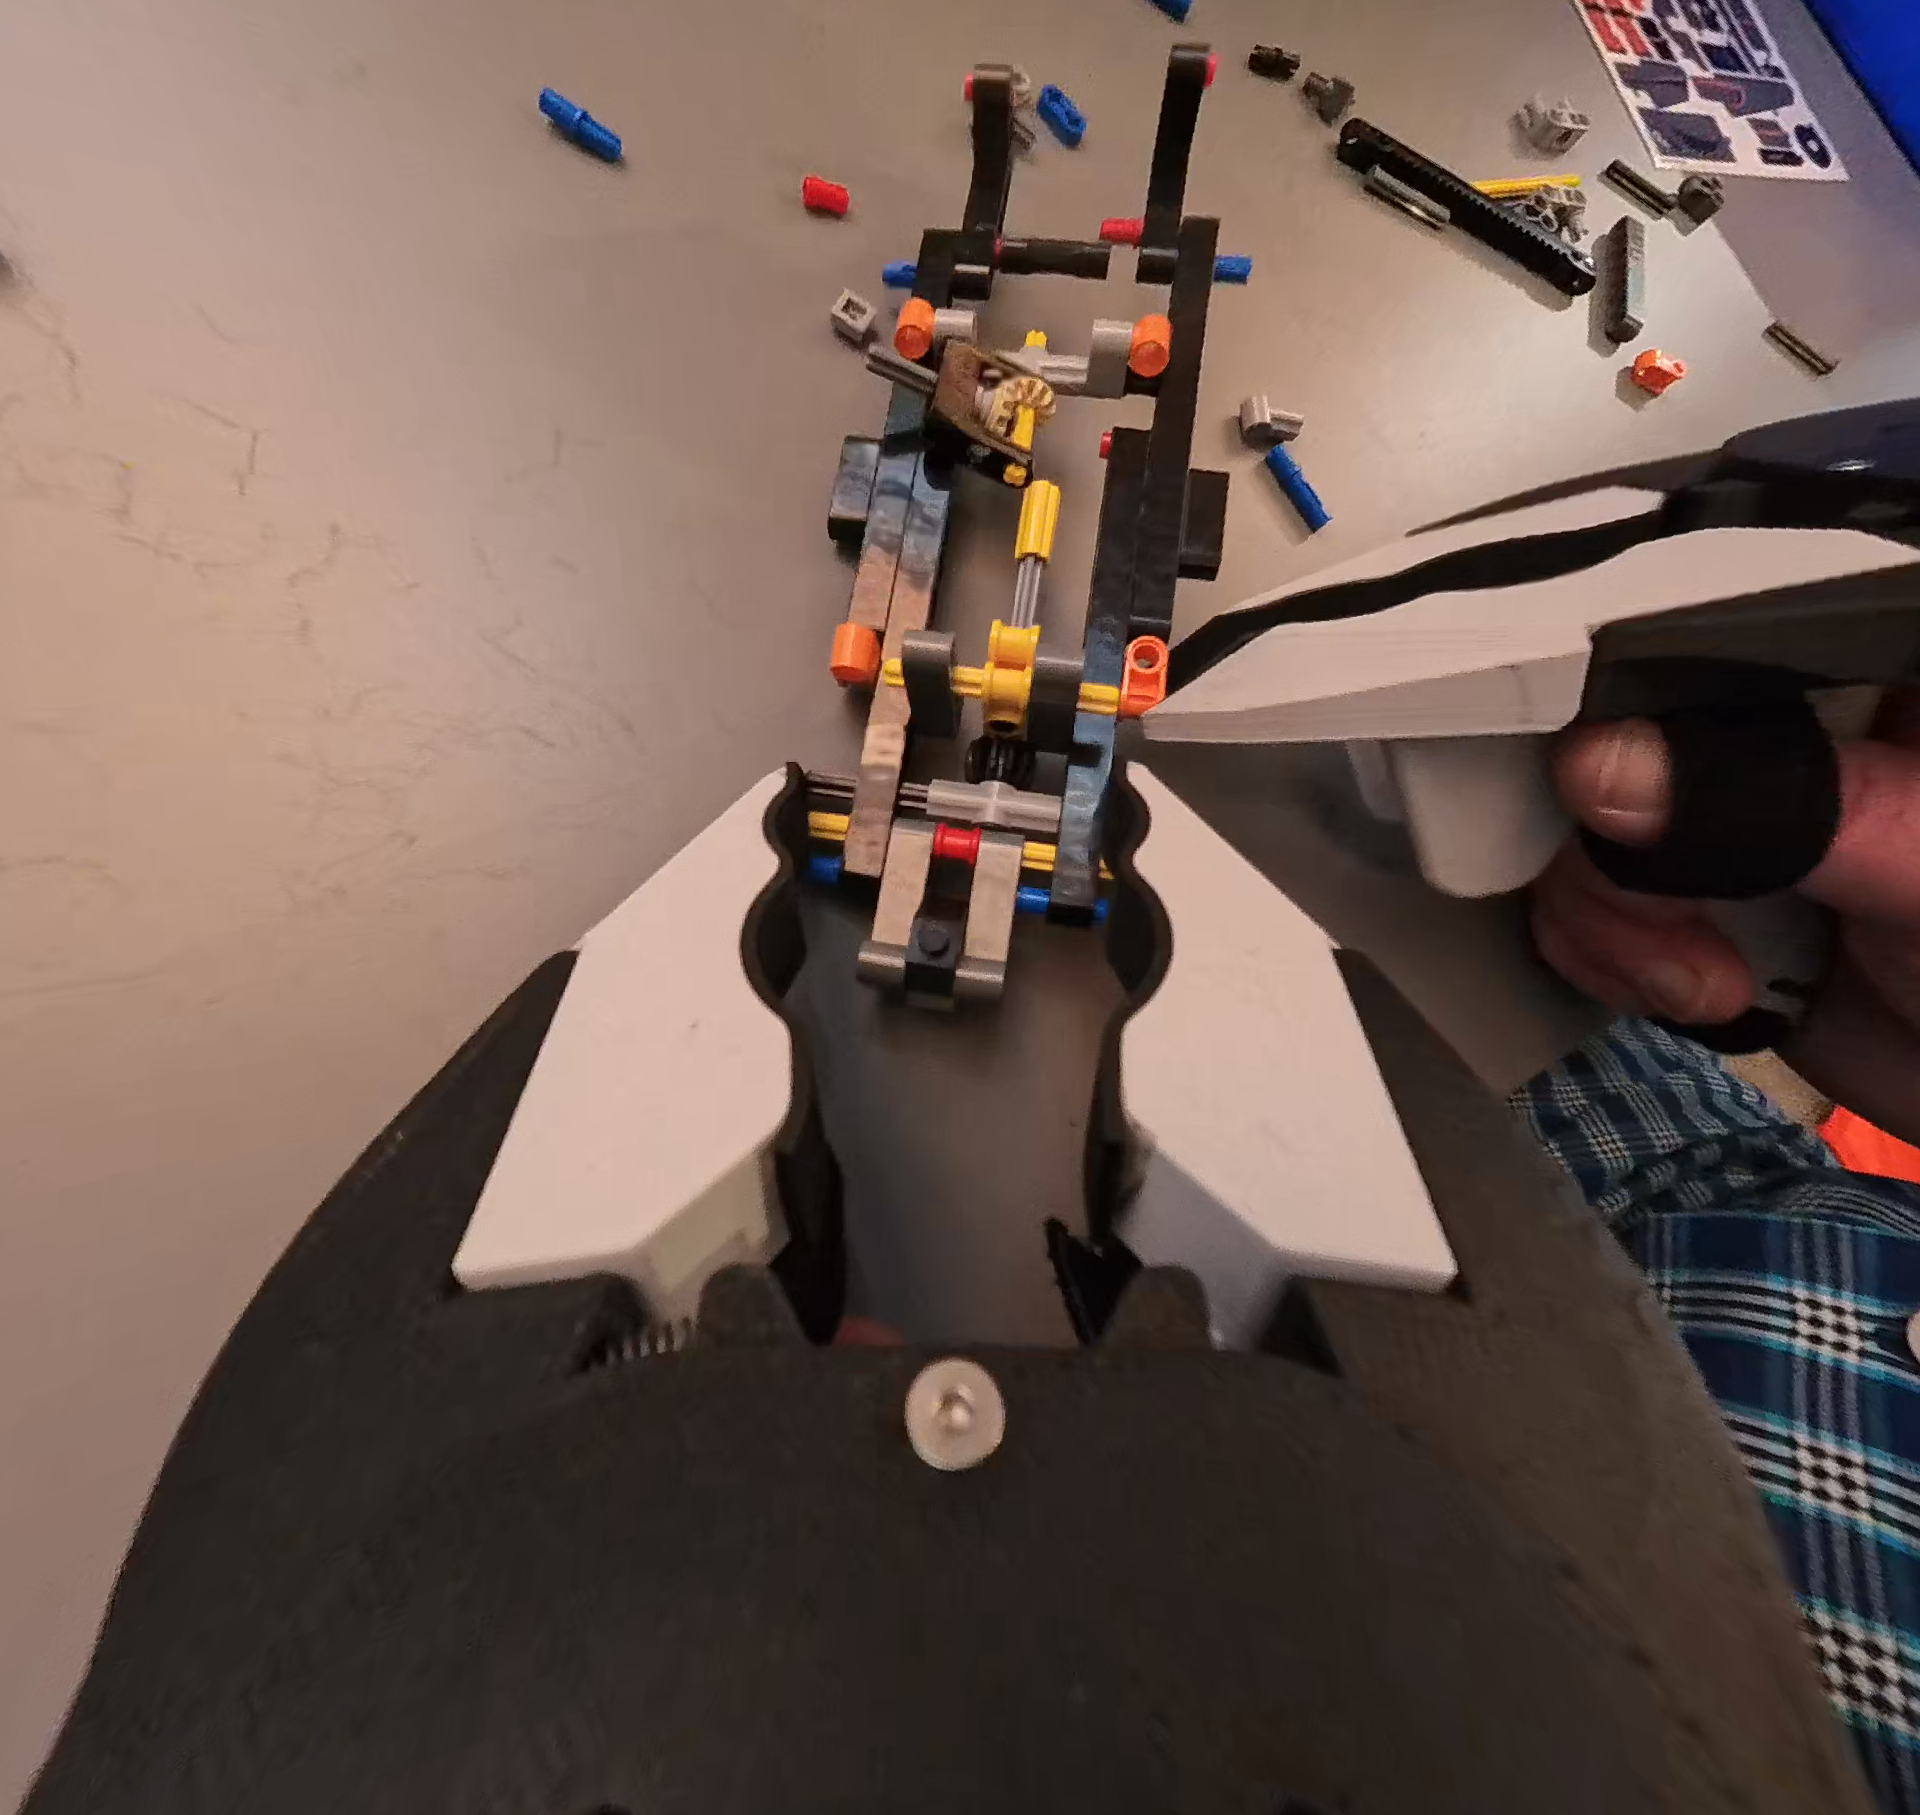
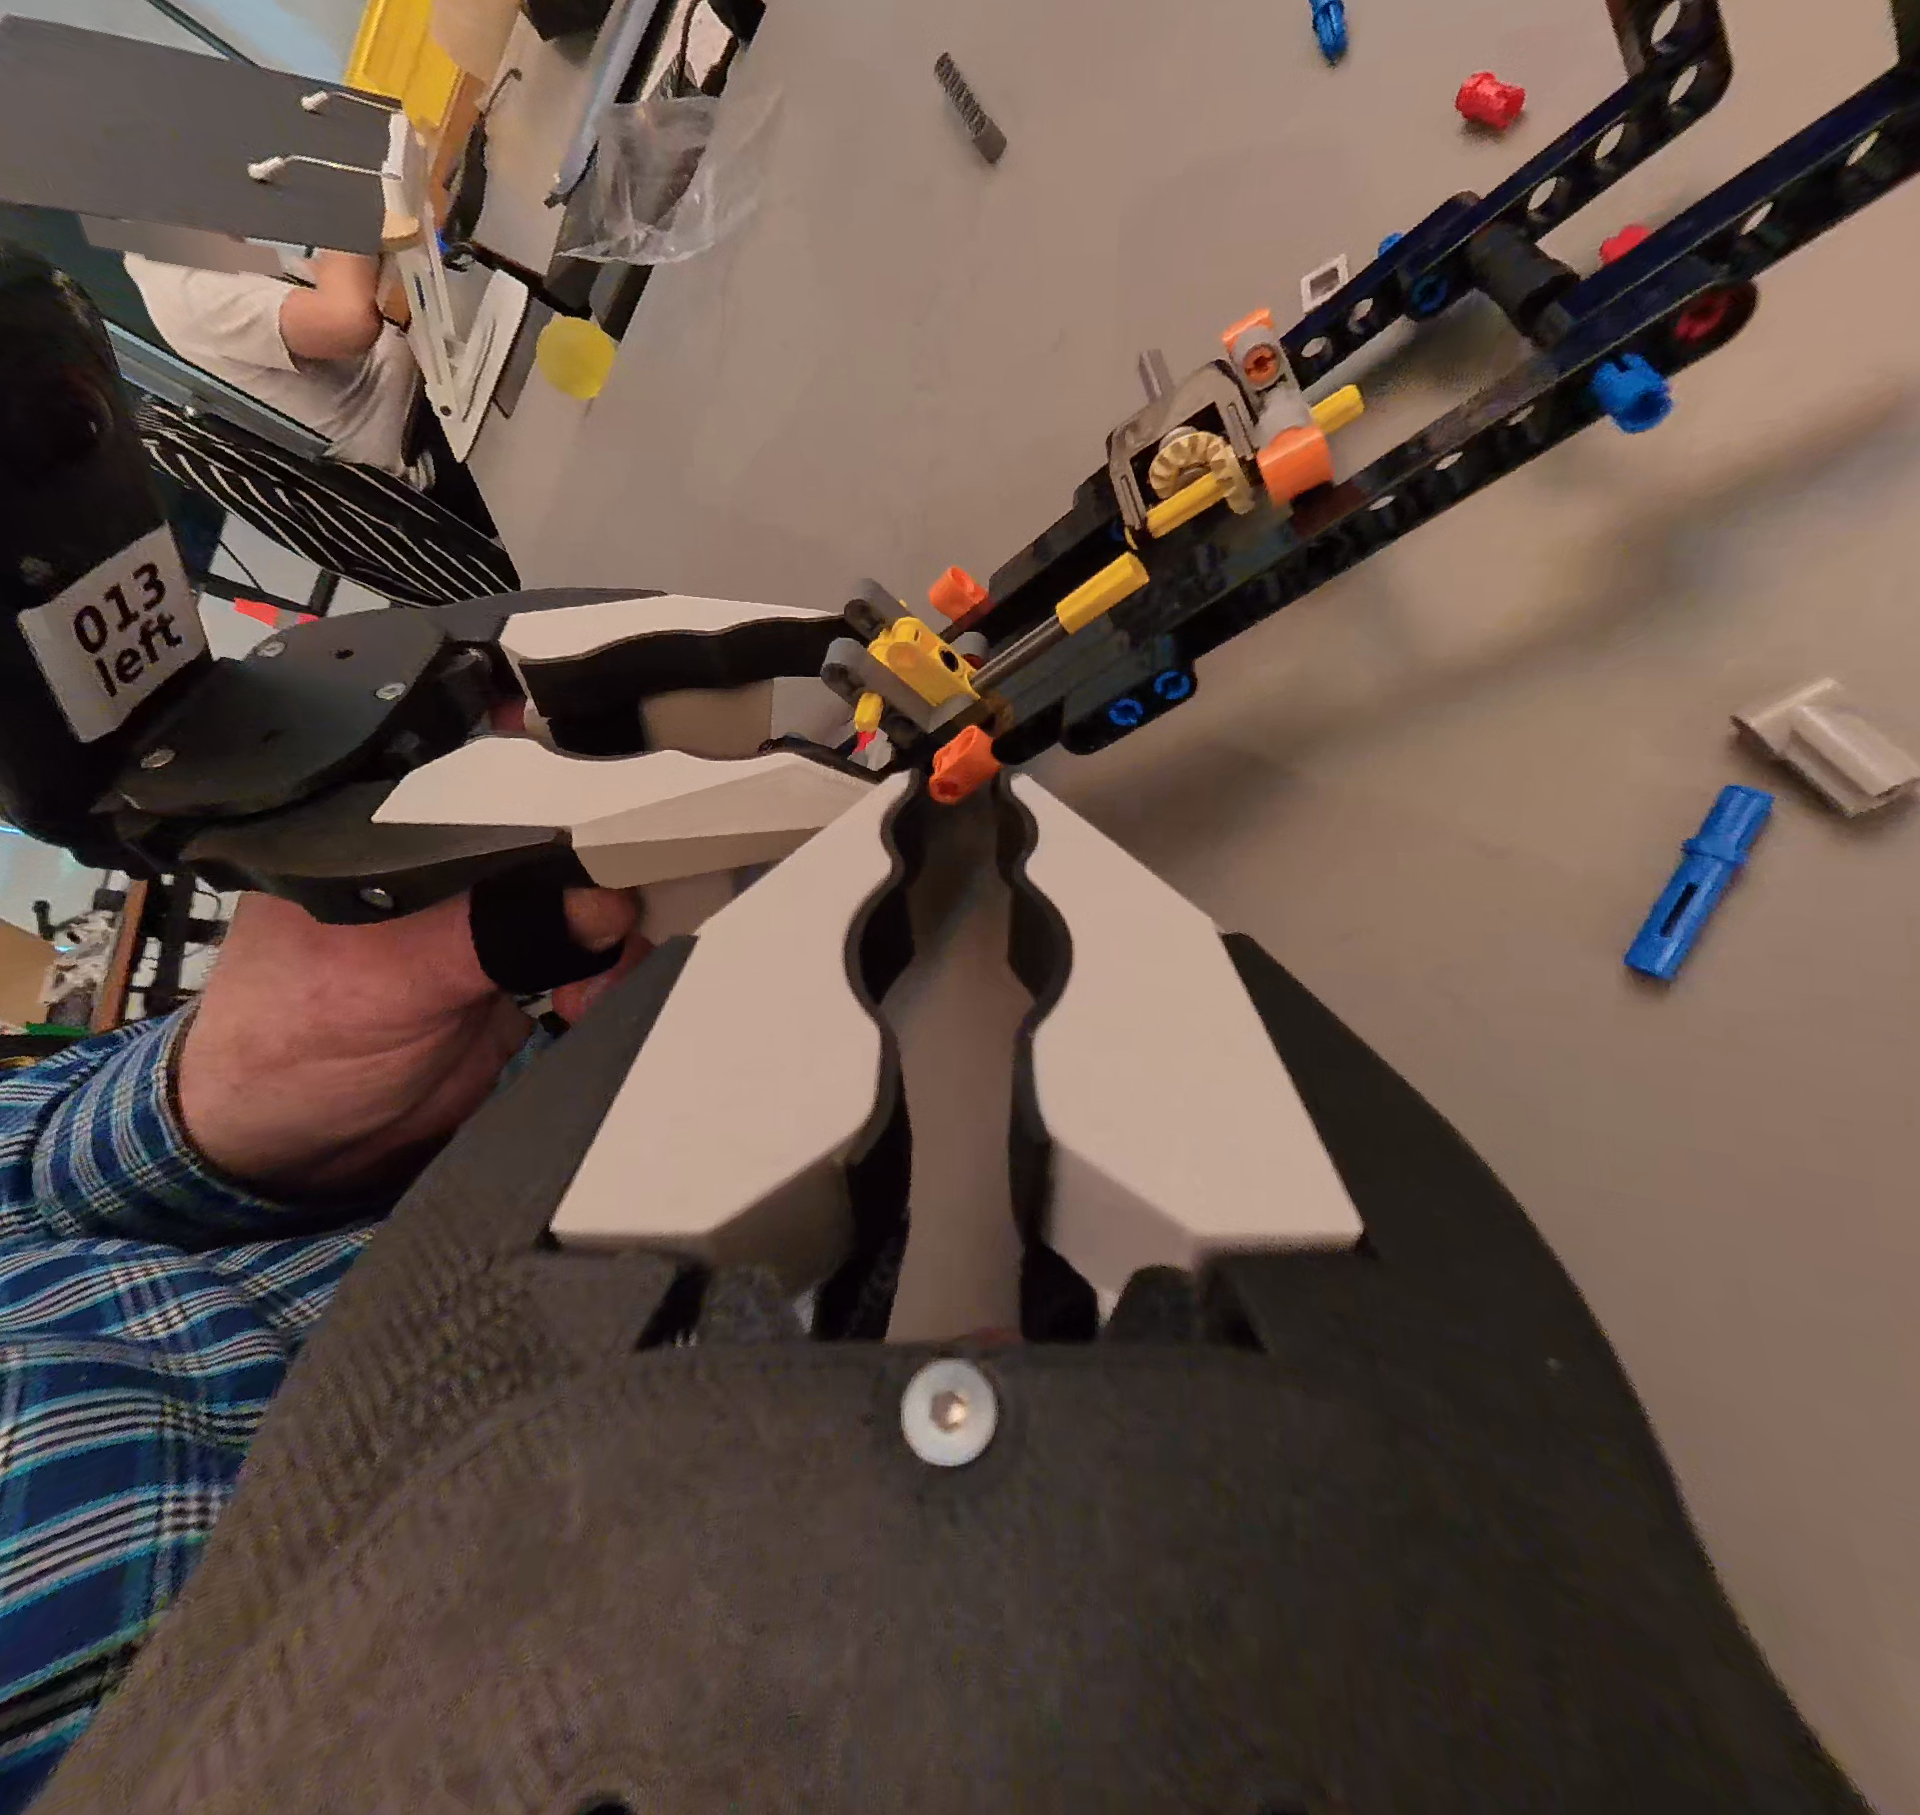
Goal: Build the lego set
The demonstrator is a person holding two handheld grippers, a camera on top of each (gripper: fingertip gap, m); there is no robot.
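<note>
The lego frame (image 1: pixel 1029 539), a long open chassis of black beams with yellow axles and orange connectors, is held out over the grey table (image 1: pixel 364 622). Its near end is clamped between the fingers of the left gripper (image 1: pixel 961 830), which are pressed against both sides of the frame. In the right wrist view the same frame (image 2: pixel 1351 498) stretches away to the upper right.

The right gripper (image 2: pixel 956 794) is closed on a small orange connector (image 2: pixel 961 763) at the side of the frame, where a yellow axle ends; the connector is pinched between the fingertips. In the left wrist view this connector (image 1: pixel 1143 672) is seen just at the tips of the right gripper (image 1: pixel 1169 695).

Loose blue pins (image 1: pixel 580 126), red bushes (image 1: pixel 826 194) and a sticker sheet (image 1: pixel 1683 30) are scattered on the table.
</note>
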